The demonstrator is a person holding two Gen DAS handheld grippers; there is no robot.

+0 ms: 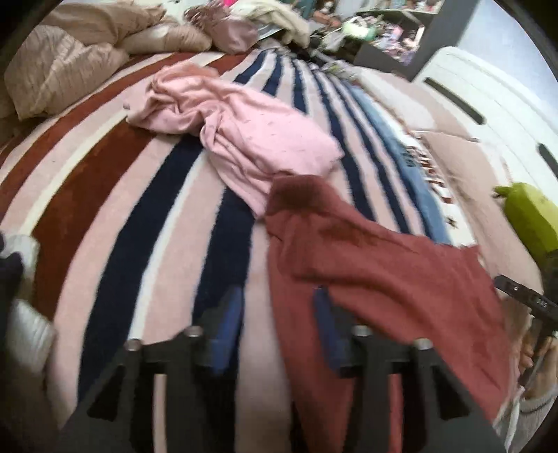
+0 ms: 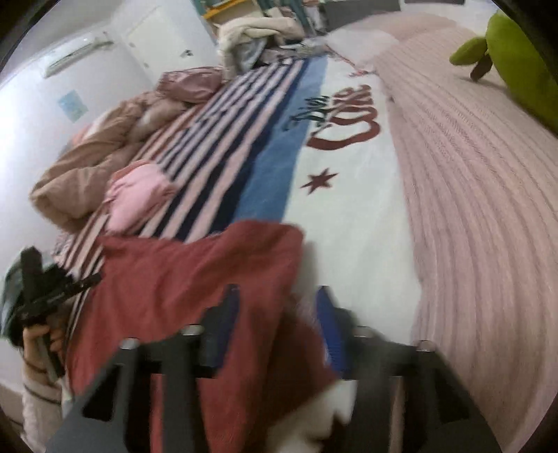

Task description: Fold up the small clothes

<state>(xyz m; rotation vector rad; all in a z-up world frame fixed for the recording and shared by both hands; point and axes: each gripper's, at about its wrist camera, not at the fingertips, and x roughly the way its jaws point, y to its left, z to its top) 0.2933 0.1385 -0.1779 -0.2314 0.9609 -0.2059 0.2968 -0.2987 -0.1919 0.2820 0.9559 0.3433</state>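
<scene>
A dark red garment lies spread on the striped blanket, near me. My left gripper is open; its right finger sits at the garment's left edge, the left finger over bare blanket. In the right wrist view the same red garment lies under my right gripper, which is open with cloth between its fingers. A crumpled pink garment lies beyond the red one; it also shows in the right wrist view.
Beige pillows lie at the far left of the bed. A green plush toy sits on the pink ribbed cover to the right. A clothes heap and white cabinets stand beyond.
</scene>
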